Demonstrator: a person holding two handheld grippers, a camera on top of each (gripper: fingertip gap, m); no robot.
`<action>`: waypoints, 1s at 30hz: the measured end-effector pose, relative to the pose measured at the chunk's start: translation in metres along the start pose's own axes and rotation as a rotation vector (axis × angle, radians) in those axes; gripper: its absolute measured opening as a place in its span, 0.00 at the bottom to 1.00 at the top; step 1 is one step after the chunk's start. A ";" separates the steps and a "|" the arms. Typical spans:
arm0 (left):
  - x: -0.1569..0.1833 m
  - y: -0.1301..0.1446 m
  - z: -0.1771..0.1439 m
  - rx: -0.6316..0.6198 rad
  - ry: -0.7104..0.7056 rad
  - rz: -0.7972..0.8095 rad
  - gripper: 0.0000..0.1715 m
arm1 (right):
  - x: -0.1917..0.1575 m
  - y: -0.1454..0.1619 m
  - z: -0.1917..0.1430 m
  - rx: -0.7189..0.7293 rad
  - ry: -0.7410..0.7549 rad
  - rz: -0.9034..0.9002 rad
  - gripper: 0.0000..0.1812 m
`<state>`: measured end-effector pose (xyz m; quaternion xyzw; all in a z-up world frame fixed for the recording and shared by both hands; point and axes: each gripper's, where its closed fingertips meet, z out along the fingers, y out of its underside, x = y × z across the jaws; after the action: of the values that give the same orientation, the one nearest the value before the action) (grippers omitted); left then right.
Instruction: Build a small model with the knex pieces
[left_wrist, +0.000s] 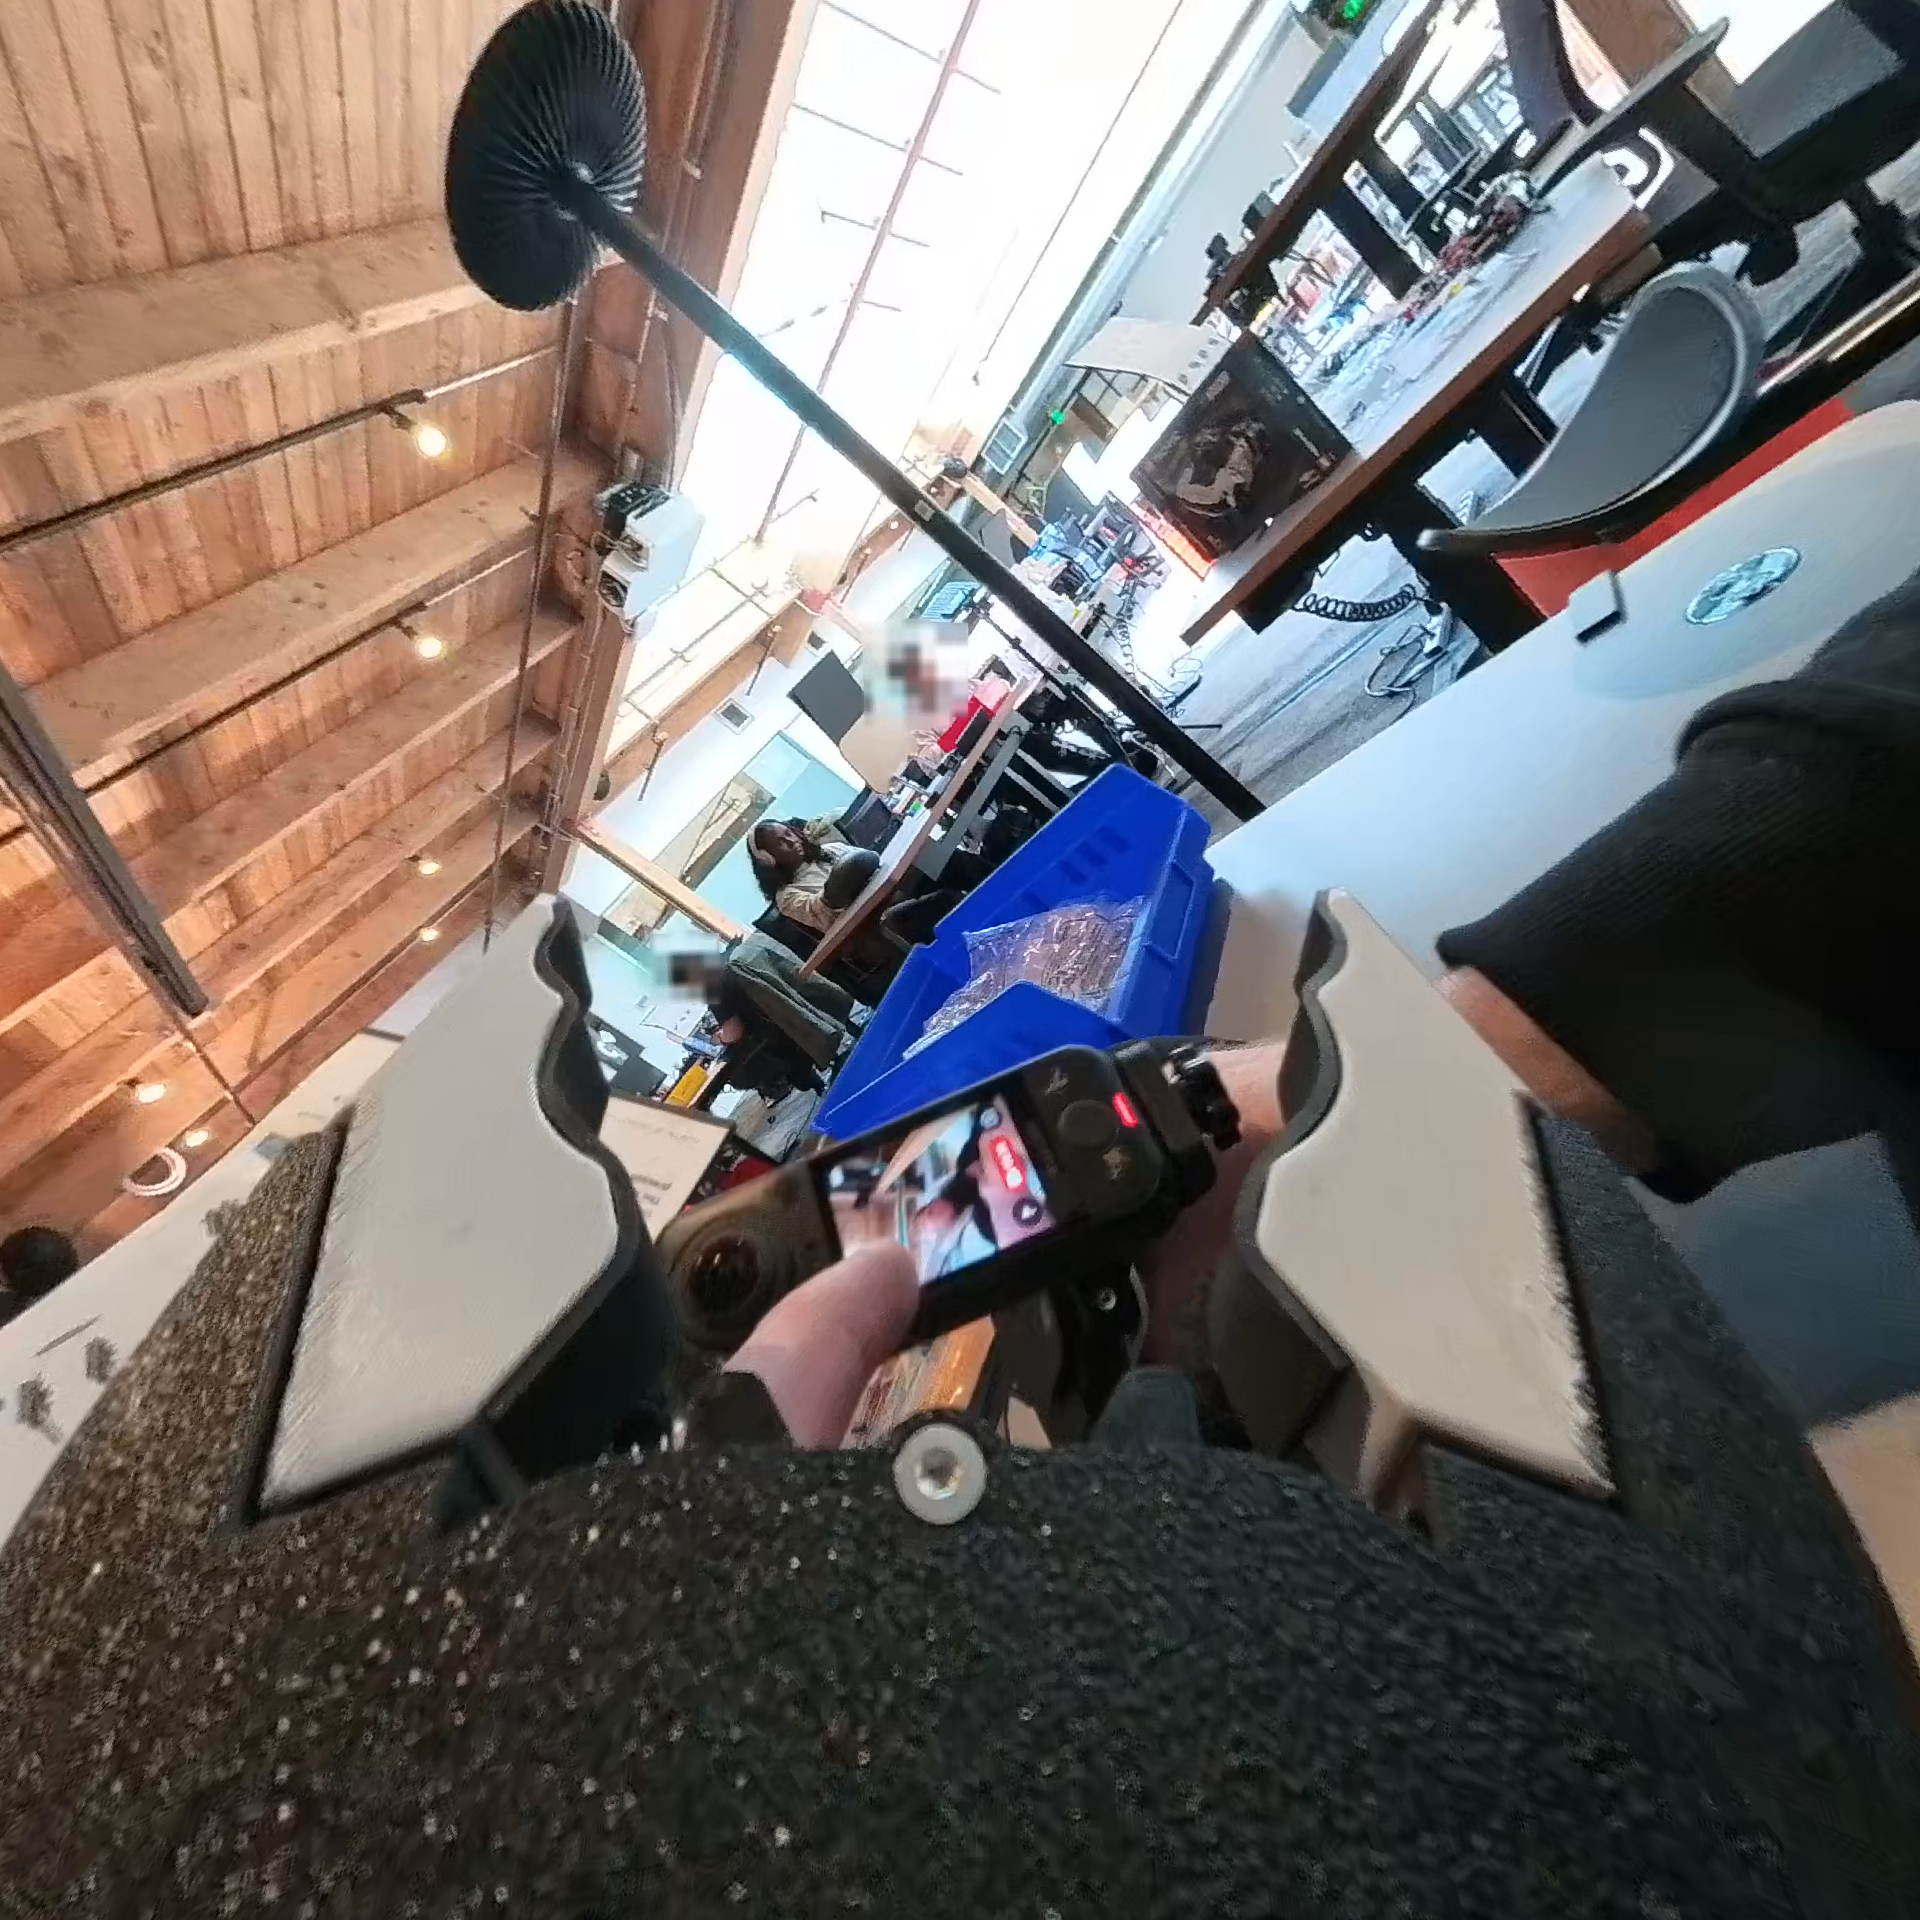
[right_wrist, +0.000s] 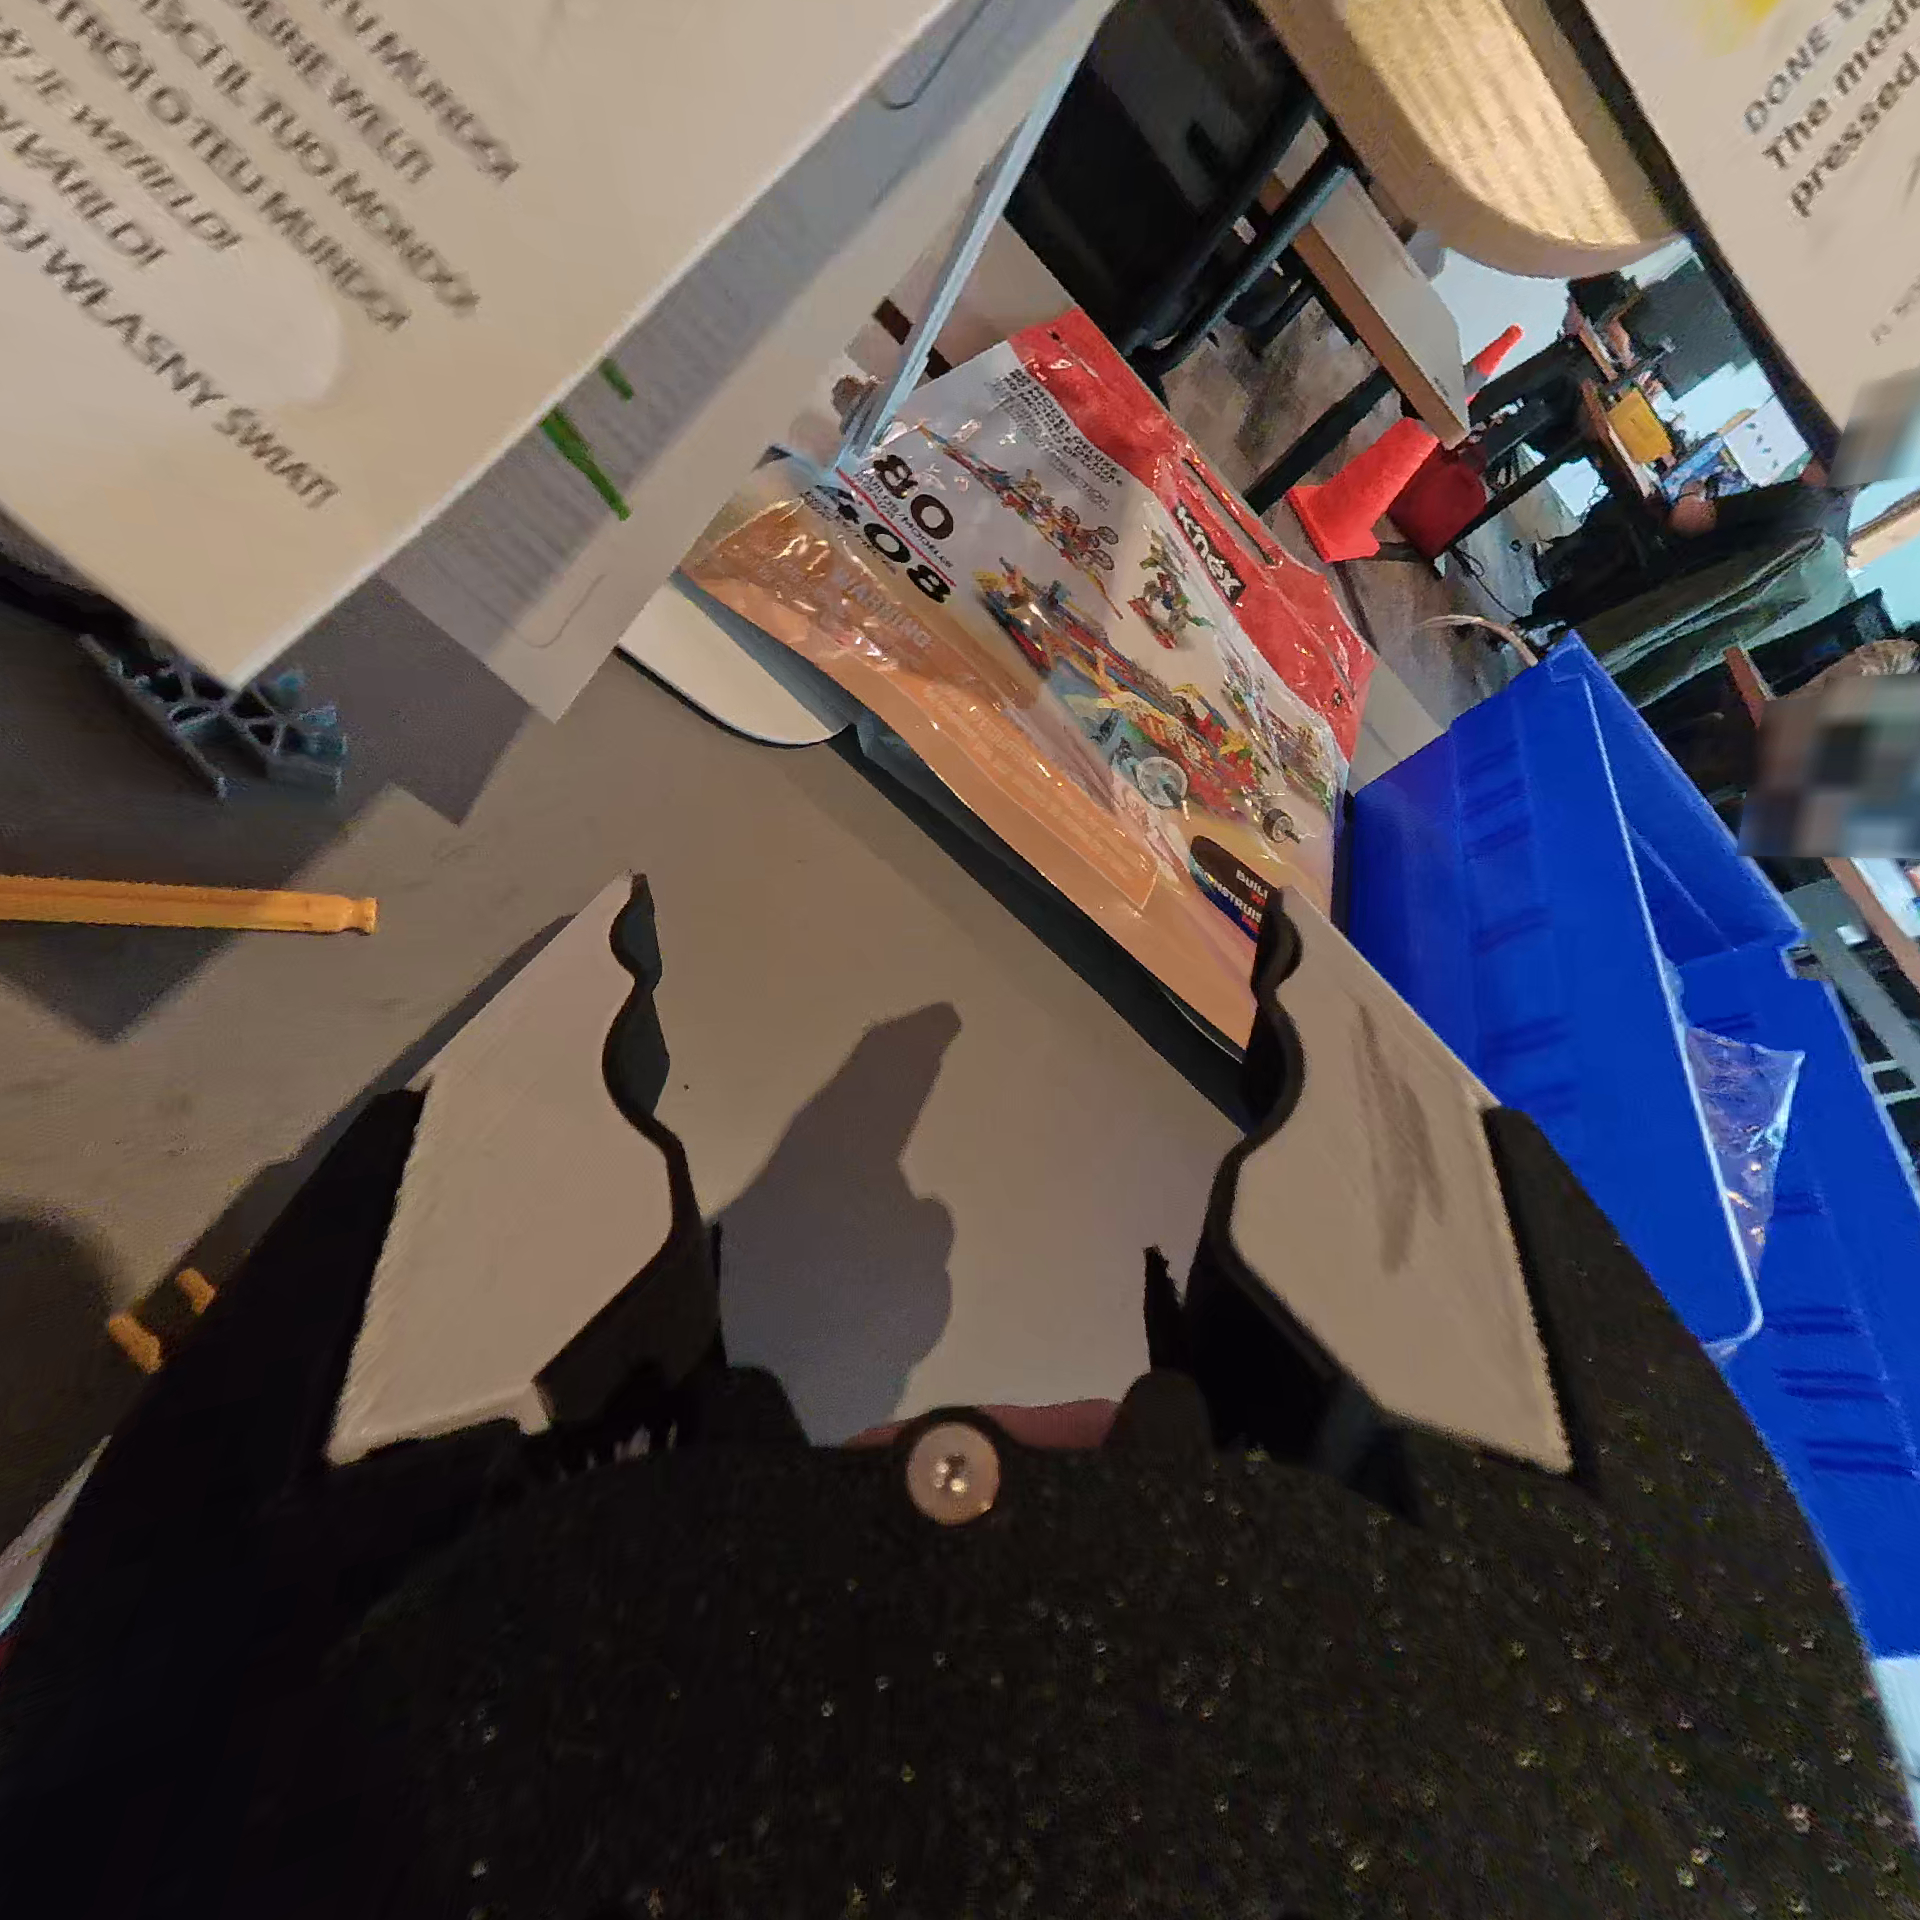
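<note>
both jaws stand wide, holding nothing. right gripper (right_wrist: 951, 935) hovers over the table (right_wrist: 883, 935) near a crinkly, light toy bag (right_wrist: 1039, 644); left gripper (left_wrist: 935, 966) faces a camera (left_wrist: 997, 1184).

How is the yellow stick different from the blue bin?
The yellow stick is thin and lies flat on the grey table; the blue bin is big and boxy, standing at the table's edge. The stick is solid and bare; the bin is hollow, with a clear plastic bag inside. Both look plastic, and neither touches the open right gripper.
</note>
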<state>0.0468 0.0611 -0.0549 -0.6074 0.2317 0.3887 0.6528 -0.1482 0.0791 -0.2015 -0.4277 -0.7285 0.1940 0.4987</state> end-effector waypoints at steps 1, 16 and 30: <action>-0.004 0.002 -0.001 -0.005 -0.012 -0.007 0.74 | 0.002 0.000 0.000 0.005 -0.006 0.028 0.62; -0.055 0.060 -0.042 -0.208 -0.078 -0.119 0.51 | 0.039 0.007 0.002 0.054 0.042 0.290 0.65; 0.006 0.136 -0.098 -0.455 0.181 -0.214 0.65 | 0.039 0.007 0.002 0.054 0.031 0.292 0.64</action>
<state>-0.0407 -0.0382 -0.1583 -0.7918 0.1305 0.3038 0.5135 -0.1524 0.1150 -0.1857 -0.5185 -0.6453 0.2771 0.4878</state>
